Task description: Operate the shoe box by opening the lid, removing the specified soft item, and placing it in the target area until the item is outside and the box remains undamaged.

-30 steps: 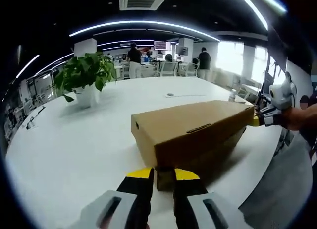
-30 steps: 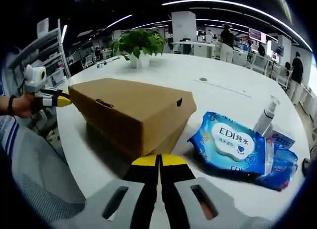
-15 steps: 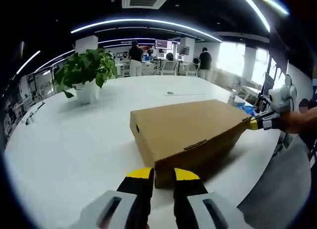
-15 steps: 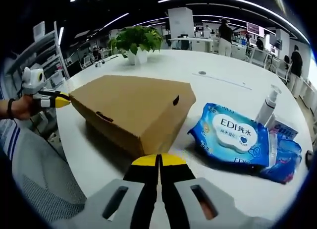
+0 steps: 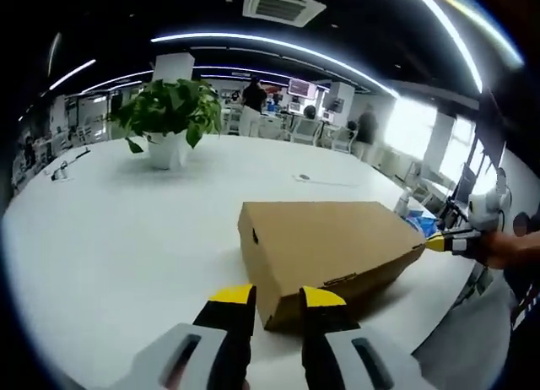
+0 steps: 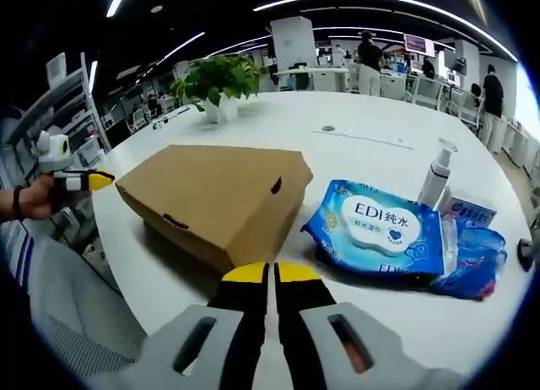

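We see the plain brown cardboard shoe box point(image 6: 218, 193) lying shut on the round white table point(image 5: 101, 221). Our left gripper point(image 5: 278, 295), yellow-tipped, sits just off its near corner, jaws slightly parted and empty. Our right gripper point(image 6: 270, 273) has its jaws pressed together, holding nothing. A blue wet-wipes pack point(image 6: 384, 235) and a white pump bottle point(image 6: 434, 173) lie beside the box

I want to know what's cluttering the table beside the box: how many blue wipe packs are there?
2, both right of the box in the right gripper view: a large pack beside it, and a second pack partly under the first, near the pump bottle. More could be hidden underneath.
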`<state>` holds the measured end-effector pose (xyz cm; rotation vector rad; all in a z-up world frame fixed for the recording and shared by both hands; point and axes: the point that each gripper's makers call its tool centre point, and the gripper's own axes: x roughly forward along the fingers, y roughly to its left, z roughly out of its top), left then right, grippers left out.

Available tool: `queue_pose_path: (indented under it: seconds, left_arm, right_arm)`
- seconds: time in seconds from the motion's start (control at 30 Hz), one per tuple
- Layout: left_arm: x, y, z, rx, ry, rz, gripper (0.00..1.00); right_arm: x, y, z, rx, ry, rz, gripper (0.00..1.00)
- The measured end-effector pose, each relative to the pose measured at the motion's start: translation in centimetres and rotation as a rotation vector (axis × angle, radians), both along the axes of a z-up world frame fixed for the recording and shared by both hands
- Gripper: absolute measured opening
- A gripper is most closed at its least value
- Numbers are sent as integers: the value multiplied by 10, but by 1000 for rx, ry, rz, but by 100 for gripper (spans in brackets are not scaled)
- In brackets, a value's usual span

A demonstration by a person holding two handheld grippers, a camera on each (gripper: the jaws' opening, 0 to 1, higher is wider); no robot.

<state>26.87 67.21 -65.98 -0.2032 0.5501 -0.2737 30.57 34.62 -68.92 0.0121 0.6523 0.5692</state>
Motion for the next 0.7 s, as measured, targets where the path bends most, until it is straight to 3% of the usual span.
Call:
queue_pose_path:
  seconds: [0.1,0.3,0.7]
  left_arm:
    - [4,3,2,-22,4,11,24]
    - [11,-5,-1,-94,34,11,34]
    - [14,-18,-25,-131,118,0,36]
  right_arm:
    - [5,-2,11,6,-25,-13,15]
    - [13,20,34,155,-31,-30,31]
    - [4,43,7,198,67,-12,34]
